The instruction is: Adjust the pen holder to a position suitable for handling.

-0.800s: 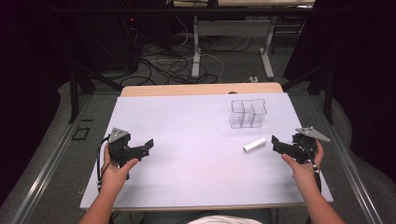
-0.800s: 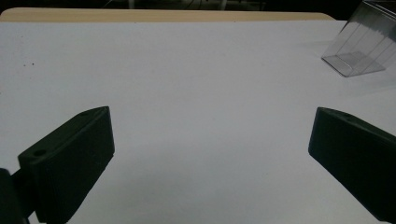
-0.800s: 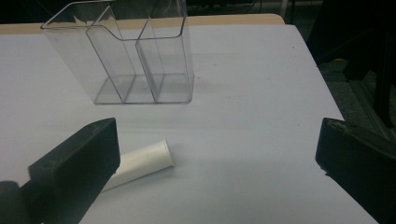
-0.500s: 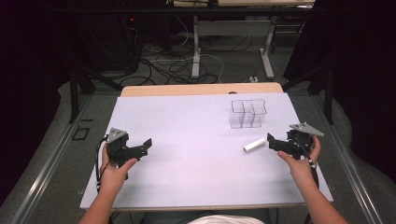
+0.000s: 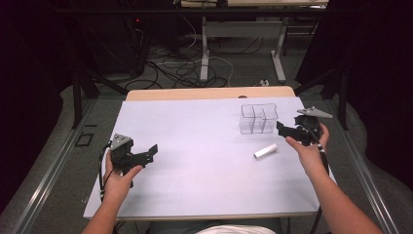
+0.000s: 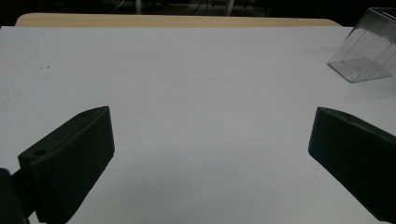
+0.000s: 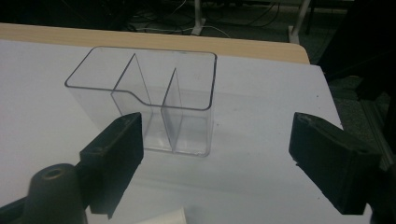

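- White tube [image 5: 265, 151] lies on the tabletop [image 5: 195, 146] near the clear divided organizer [image 5: 258, 118]; right gripper [image 5: 282, 129] hovers just beside both, likely lining up a pick.
- Left gripper view: left gripper [image 6: 210, 154] stands wide, empty, idle.
- Right gripper view: jaws wide, facing the organizer, the tube's end at the bottom edge.

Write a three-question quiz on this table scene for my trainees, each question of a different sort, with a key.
1. True or false: the right tool grips the white roll.
2. Which thing stands nearest the right tool? A. clear divided organiser B. metal bowl C. red cup
3. Fill in: the left tool hangs over the ____ table cover with nothing between its jaws.

Key:
1. False; the roll lies free on the cover.
2. A
3. white
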The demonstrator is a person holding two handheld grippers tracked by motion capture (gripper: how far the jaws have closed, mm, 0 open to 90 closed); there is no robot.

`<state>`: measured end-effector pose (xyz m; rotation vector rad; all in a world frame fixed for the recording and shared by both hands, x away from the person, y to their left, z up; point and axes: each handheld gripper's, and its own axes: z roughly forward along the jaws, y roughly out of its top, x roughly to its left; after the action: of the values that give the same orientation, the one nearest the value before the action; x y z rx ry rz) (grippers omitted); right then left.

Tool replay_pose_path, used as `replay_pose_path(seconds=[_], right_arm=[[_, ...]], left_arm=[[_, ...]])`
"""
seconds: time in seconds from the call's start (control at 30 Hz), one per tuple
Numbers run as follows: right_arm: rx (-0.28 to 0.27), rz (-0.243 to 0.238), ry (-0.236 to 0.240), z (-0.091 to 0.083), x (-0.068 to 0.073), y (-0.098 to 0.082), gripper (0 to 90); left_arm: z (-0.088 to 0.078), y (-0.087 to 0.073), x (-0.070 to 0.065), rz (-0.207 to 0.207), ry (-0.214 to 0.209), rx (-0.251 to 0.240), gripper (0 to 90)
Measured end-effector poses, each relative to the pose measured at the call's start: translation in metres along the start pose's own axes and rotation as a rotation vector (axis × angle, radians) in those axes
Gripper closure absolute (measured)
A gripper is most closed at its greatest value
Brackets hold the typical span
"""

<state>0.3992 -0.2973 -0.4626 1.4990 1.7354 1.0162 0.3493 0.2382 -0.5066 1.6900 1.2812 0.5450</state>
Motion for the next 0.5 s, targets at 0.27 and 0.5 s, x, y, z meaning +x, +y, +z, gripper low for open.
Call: replay_pose_path(seconds=[0.27,0.5], right_arm=[[0.022,-0.007,-0.013,0.011,-0.005,0.024,34.0],[0.030,-0.013,-0.032,0.026,-0.005,0.040,40.4]], left_arm=[[0.001,-0.001,0.001,-0.007,0.001,0.004,0.3],[0.001,-0.001,0.002,-0.011,0.003,0.002,0.3]])
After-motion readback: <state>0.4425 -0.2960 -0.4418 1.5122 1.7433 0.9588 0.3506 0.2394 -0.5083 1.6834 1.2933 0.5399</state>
